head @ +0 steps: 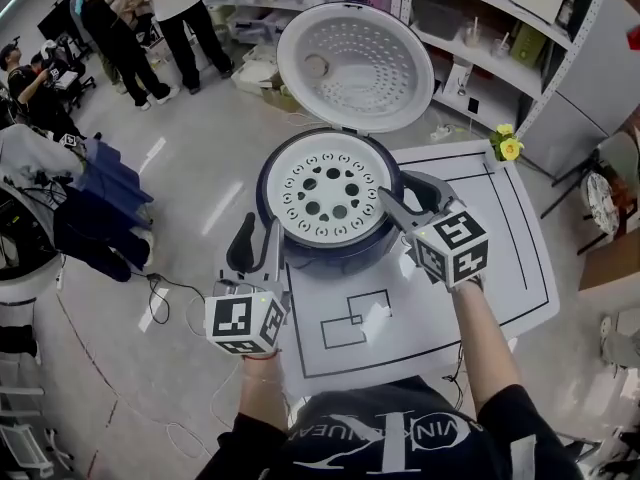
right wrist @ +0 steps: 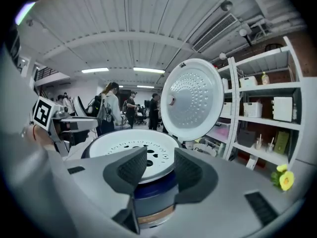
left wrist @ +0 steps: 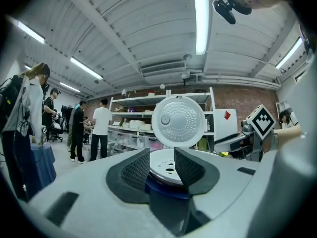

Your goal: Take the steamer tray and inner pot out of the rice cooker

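The dark blue rice cooker [head: 330, 256] stands at the table's far left corner with its lid [head: 355, 68] swung up and back. A white perforated steamer tray [head: 325, 193] lies in its mouth; the inner pot is hidden beneath it. My left gripper [head: 257, 248] hovers open by the cooker's near-left side, nothing between its jaws; past them the left gripper view shows the tray's rim [left wrist: 163, 168]. My right gripper [head: 405, 200] is open at the cooker's right rim. In the right gripper view the tray [right wrist: 131, 145] lies just past the empty jaws of that gripper [right wrist: 161, 165].
The cooker sits on a white tabletop [head: 480, 298] marked with black lines. A small yellow flower [head: 508, 146] stands at its far right corner. Shelving [head: 500, 28] rises behind, people [head: 120, 28] stand far left, and blue cloth [head: 110, 183] hangs at left.
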A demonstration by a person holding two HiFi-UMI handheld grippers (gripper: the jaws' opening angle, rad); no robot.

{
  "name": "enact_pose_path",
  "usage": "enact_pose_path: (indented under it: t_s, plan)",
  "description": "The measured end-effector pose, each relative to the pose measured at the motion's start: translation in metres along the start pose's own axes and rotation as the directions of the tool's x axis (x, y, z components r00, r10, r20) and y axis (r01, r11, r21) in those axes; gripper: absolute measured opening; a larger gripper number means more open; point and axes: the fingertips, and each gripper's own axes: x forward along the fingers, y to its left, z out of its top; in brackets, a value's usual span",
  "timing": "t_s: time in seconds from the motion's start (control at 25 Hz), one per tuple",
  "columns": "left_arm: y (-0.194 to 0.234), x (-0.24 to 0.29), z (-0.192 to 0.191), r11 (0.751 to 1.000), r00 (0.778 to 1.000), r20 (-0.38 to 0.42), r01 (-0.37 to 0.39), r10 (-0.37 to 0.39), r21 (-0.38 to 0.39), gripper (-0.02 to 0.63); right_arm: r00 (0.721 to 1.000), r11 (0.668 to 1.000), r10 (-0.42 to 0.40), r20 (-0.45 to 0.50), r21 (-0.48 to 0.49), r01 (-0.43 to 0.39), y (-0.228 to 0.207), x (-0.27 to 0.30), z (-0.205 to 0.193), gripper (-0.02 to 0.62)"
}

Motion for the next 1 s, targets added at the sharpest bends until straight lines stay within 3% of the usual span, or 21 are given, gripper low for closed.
enact_pose_path:
  t_s: [0.2,0.36,0.72,0.8,1.0]
  plan:
    - [-0.004,0.011,0.003,0.999,1.000,0.007,0.015,-0.015,-0.041,0.129,0.989,0.992,-0.009,-0.148,-0.123,-0.010,-0.010,0.039,0.005,0.167]
    - [0.000,0.017,0.003,0.999,1.000,-0.008,-0.003,0.003,-0.041,0.129,0.952,0.963,-0.074,-0.297,-0.268,-0.009,-0.022,0.073,0.004,0.172]
    - [0.010,0.017,0.001,0.996,0.999,0.002,-0.040,0.041,-0.076,0.129,0.879,0.880,-0.197,-0.435,-0.474,-0.037,-0.030,0.097,-0.015,0.167]
    - [0.010,0.019,0.001,0.996,0.999,0.001,-0.046,0.046,-0.073,0.129,0.882,0.881,-0.193,-0.429,-0.473,-0.037,-0.033,0.097,-0.015,0.135]
    - [0.009,0.021,-0.001,0.996,0.999,-0.013,-0.045,0.044,-0.076,0.129,0.908,0.890,-0.159,-0.387,-0.455,-0.038,-0.031,0.097,-0.004,0.124]
